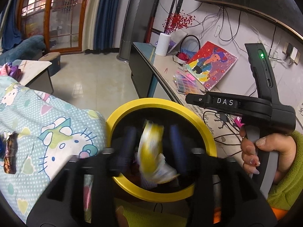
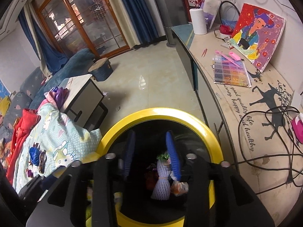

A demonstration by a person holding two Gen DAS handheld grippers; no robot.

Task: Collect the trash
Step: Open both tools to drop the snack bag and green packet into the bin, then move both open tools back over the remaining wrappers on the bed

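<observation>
A black bin with a yellow rim (image 1: 198, 121) stands below both grippers; the rim also shows in the right wrist view (image 2: 189, 119). My left gripper (image 1: 154, 141) is open over the bin. A blurred yellow-and-white wrapper (image 1: 151, 151) hangs between its fingers, touching neither. My right gripper (image 2: 151, 149) is open and empty over the bin. Inside lie a white foam net (image 2: 161, 183), a green scrap (image 2: 162, 156) and other trash. A brown wrapper (image 1: 10, 154) and blue scraps (image 2: 34, 155) lie on the Hello Kitty blanket (image 1: 47, 123).
The right gripper's black handle and the hand holding it (image 1: 265, 132) are at the bin's right. A long counter (image 2: 236, 94) holds a bead box (image 2: 231, 71), a painting (image 2: 255, 36), a white vase (image 2: 197, 21) and cables. A small table (image 2: 83, 92) and sofa stand at left.
</observation>
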